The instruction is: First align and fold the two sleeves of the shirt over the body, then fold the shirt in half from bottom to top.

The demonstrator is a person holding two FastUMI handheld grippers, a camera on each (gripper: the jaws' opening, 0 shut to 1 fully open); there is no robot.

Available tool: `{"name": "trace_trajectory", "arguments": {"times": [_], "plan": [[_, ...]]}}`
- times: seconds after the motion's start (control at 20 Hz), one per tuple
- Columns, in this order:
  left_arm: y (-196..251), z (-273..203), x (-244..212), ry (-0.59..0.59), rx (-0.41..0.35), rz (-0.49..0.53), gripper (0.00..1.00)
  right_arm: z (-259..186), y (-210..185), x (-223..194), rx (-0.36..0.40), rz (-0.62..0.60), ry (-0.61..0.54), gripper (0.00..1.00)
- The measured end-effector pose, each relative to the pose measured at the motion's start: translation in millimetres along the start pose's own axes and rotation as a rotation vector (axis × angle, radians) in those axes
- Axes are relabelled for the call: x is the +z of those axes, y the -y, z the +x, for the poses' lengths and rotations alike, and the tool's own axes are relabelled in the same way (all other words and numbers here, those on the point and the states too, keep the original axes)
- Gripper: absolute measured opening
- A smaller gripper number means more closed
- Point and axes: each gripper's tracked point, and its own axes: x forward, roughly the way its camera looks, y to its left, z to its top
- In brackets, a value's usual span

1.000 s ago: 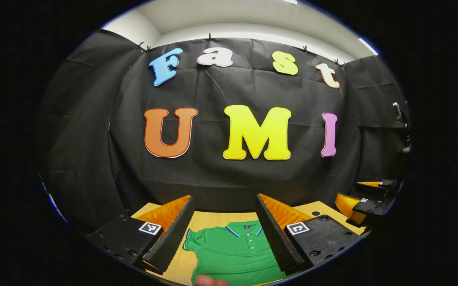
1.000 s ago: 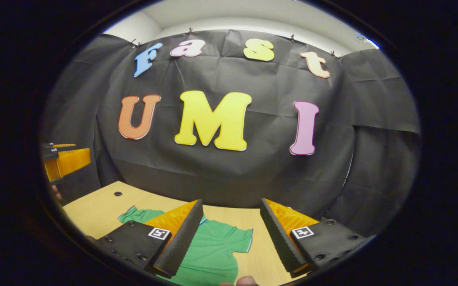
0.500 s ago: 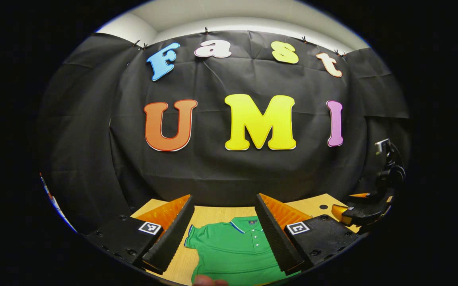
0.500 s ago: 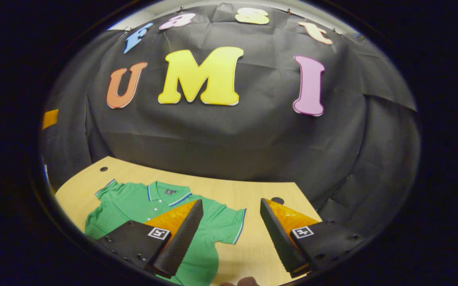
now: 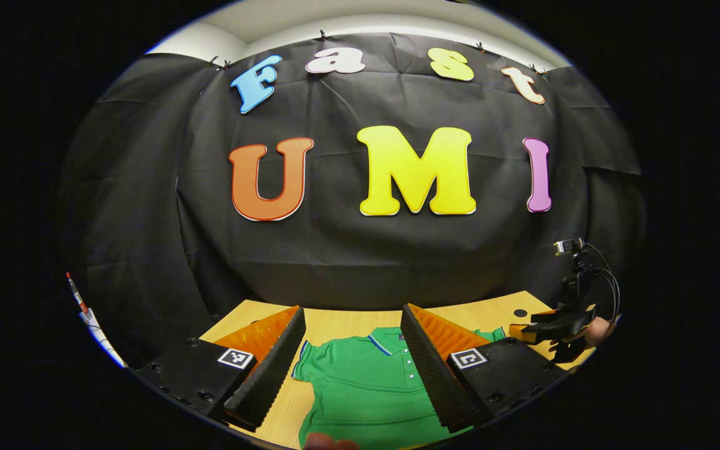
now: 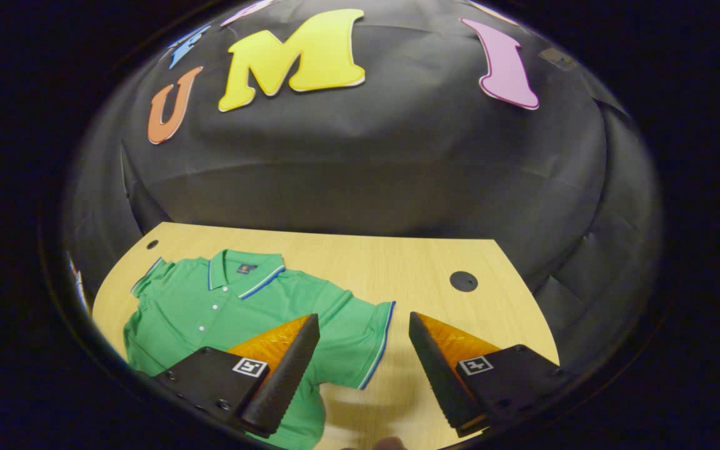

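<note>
Right gripper view, item one: green polo shirt (image 6: pixel 241 312), lying flat and face up on the bench (image 6: pixel 397 262), collar toward the back edge, body running to the front edge. It occupies the left half of the bench as this view shows it. Both sleeves lie spread out to the sides, neither folded over the body yet. I judge it light, soft and limp; it will sag and crease when I lift it, and a thin knit can slide on smooth wood. Best hold, in my judgement: a pinch at the striped cuff of the sleeve (image 6: pixel 366 340), through both layers, low to the bench.

Item two: right gripper (image 6: pixel 363 375), jaws wide apart and empty, hanging over that sleeve's cuff, not gripping it.

Item three: left gripper (image 5: pixel 350 369), jaws likewise wide apart and empty, straddling the collar and upper chest of the shirt from above.

Item four: round dark hole (image 6: pixel 464 280) in the bench near the back right corner.
</note>
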Motion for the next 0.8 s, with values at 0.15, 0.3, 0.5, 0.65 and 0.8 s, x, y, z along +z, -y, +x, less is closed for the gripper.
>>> {"name": "trace_trajectory", "arguments": {"times": [0.15,0.3,0.5,0.65,0.8], "plan": [[0,6,-10,-0.025,0.02,-0.021,0.98,27,12,-7,-0.007,0.036,-0.08,0.95],[-5,10,-16,-0.038,0.046,-0.026,0.99,48,17,-22,-0.016,0.023,-0.142,0.92],[-14,13,-20,-0.052,0.075,-0.019,0.98,64,12,-41,0.008,0.025,-0.225,0.94],[-17,11,-25,-0.063,0.089,-0.03,0.99,73,10,-50,0.016,0.051,-0.287,0.72],[-14,12,-29,-0.077,0.09,-0.042,0.99,79,12,-60,0.012,0.059,-0.349,0.72]]}}
